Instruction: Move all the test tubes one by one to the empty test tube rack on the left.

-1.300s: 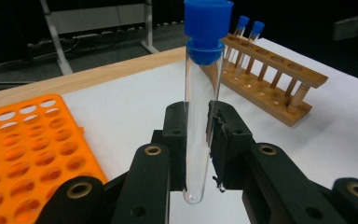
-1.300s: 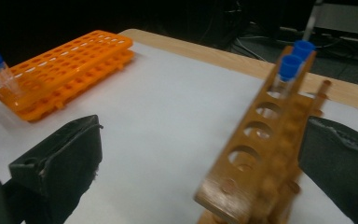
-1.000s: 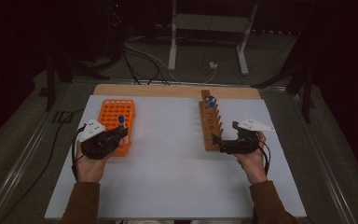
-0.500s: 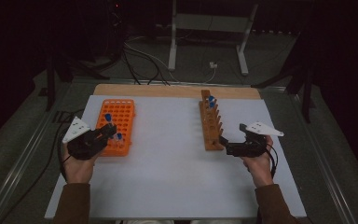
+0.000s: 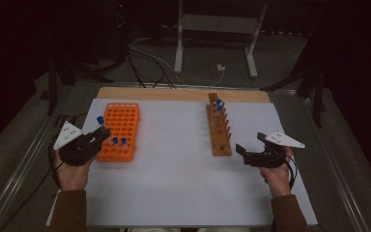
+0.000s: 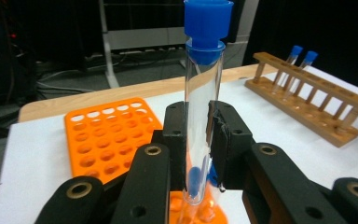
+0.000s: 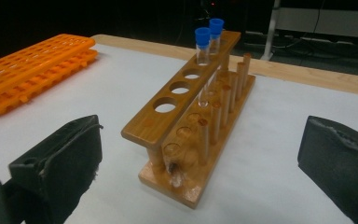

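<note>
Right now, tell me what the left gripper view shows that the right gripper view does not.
Left gripper view alone: a capped test tube upright, clamped between the left gripper fingers. Right gripper view alone: the right gripper fingers standing wide open, nothing between them, facing the wooden rack's near end. Both: the orange rack, the wooden rack with two blue-capped tubes, and the white table.

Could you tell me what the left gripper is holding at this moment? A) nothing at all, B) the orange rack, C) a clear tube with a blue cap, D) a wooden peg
C: in the left gripper view the left gripper has its jaws closed on a clear tube with a blue cap, held upright above the orange rack.
</note>
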